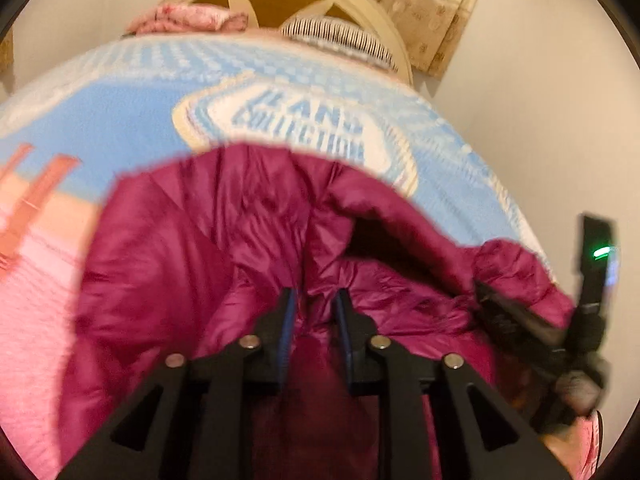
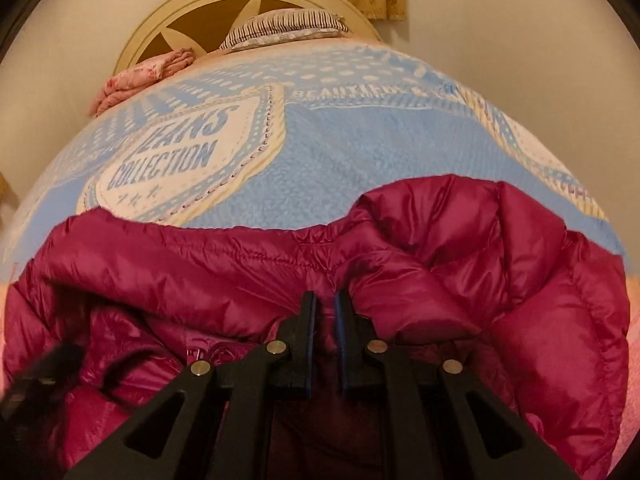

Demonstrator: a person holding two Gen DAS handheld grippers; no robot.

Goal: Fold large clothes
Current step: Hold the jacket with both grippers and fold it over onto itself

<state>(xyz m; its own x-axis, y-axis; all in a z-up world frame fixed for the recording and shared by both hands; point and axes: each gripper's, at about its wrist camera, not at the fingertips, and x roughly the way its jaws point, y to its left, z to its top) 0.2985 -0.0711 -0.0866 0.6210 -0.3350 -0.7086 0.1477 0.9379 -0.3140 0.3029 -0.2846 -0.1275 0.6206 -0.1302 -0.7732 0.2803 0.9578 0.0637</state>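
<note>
Both tools (image 1: 314, 300) (image 2: 325, 300) pinch the magenta jacket (image 2: 240, 264) on a blue blanket (image 2: 360, 140).

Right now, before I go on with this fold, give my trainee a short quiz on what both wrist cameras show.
1. Which surface does the magenta puffer jacket lie on? A) blue fleece blanket B) bare wooden floor C) glass table
2. True or false: the right gripper stands wide open, clear of the jacket.
3. What word is printed below "JEANS" on the blanket's badge?
Key: 1 A. 2 False: its jaws are nearly shut, with jacket fabric bunched between them. 3 COLLECTION.
</note>
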